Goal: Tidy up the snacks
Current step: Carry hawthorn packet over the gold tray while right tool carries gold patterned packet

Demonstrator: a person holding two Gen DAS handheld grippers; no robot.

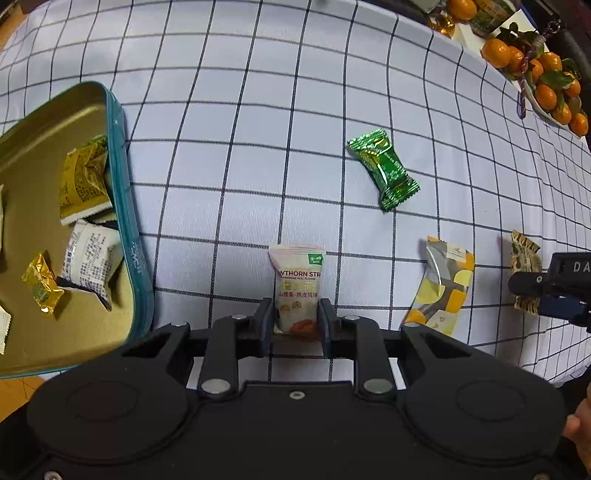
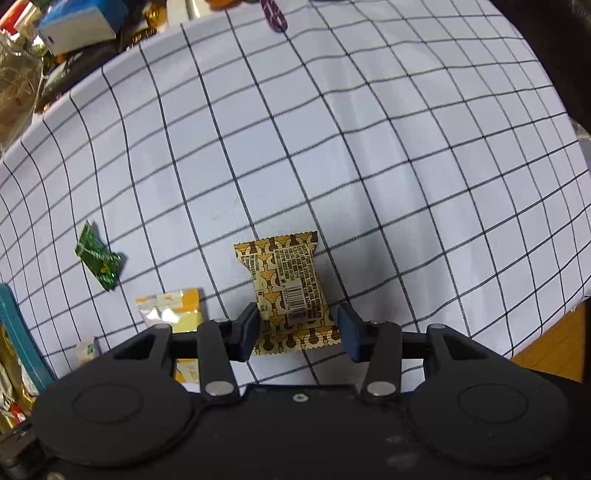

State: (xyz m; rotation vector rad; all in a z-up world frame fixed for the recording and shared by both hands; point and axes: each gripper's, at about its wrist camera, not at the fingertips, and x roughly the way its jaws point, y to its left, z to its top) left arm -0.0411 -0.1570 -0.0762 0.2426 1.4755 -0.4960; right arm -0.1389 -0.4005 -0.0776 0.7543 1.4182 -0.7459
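- gripping: left gripper (image 1: 295, 320), jaws closed on hawthorn strip packet (image 1: 298, 290)
- right gripper (image 2: 298, 330), jaws apart astride brown patterned packet (image 2: 286, 291), left finger touching
- teal tin (image 1: 127, 221), wrapped snacks inside

Even indoor light, fisheye-warped edges

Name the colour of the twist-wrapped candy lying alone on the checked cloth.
Green candy, clearest in the left wrist view.

This is looking like a home: a checked tablecloth (image 1: 295, 110) is covering the table, a dish of tangerines (image 1: 546, 85) is sitting at its edge, and household clutter (image 2: 55, 33) is piling up behind.
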